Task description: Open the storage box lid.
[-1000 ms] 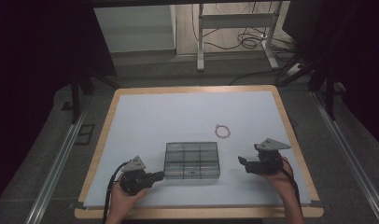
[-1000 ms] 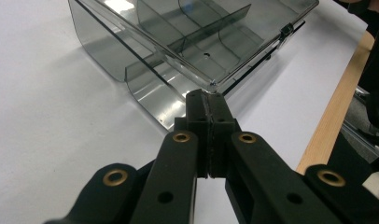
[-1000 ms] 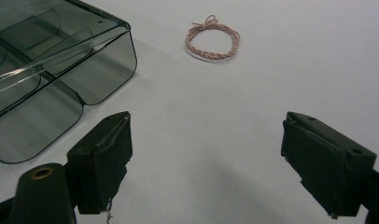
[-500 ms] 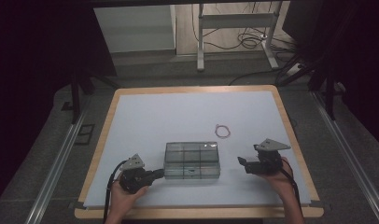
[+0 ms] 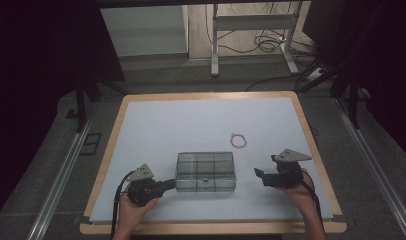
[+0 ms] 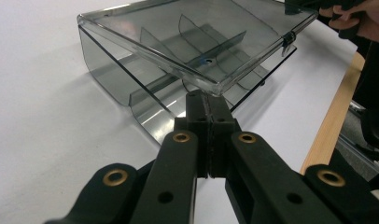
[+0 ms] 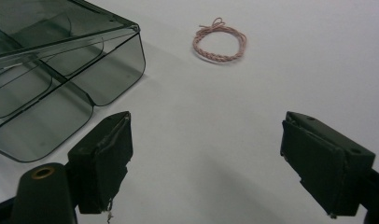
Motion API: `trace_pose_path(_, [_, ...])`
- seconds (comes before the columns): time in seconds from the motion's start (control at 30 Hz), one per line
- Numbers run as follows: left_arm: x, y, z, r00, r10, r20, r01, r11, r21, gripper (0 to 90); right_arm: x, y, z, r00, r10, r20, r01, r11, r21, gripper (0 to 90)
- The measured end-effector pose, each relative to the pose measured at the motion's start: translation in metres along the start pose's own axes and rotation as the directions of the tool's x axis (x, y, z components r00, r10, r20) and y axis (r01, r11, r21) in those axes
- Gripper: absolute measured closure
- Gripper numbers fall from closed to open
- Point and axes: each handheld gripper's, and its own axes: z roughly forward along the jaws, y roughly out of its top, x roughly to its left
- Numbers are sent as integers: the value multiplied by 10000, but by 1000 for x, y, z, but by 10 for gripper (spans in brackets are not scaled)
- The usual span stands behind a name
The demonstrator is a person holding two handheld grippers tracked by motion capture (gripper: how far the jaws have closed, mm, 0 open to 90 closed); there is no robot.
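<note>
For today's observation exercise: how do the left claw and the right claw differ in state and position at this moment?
The left claw has its jaws shut together, its tip right at the clear compartment box's lid edge. The right claw stands wide open with nothing between its jaws, apart from the box, facing the pink cord loop. Both are black and hand-held low over the white table.

— What is lying ahead of the right gripper (image 7: pixel 204 163)?
— Its two black jaws are standing wide apart, gripping nothing, with bare white worktop (image 7: pixel 281 60) showing between them.
— And beyond them?
— A smoky transparent compartment box (image 7: pixel 52 79) is sitting at the upper left, near the left jaw, its lid slightly raised. A pink twisted cord loop (image 7: pixel 220 41) is lying well apart from it.
</note>
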Motion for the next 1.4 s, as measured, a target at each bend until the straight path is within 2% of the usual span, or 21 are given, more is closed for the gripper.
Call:
trace_pose_path(0.23, [1,1,2,10000,-18,-27,18,10000,-12,900,0,-1,1,10000,-12,-36,12,10000,0,163])
trace_pose_path(0.87, [1,10,-3,10000,35,-58,-37,9988,-479,900,5,-1,4,9996,-212,-177,210,9997,-76,213])
trace_pose_path(1.03, [1,12,-4,10000,34,-53,-36,9984,-560,900,7,0,4,9991,-121,-419,114,9998,-165,238])
trace_pose_path(1.4, [1,16,-4,10000,3,-42,-5,9975,-706,900,7,-1,6,9992,-123,-389,117,9998,-169,242])
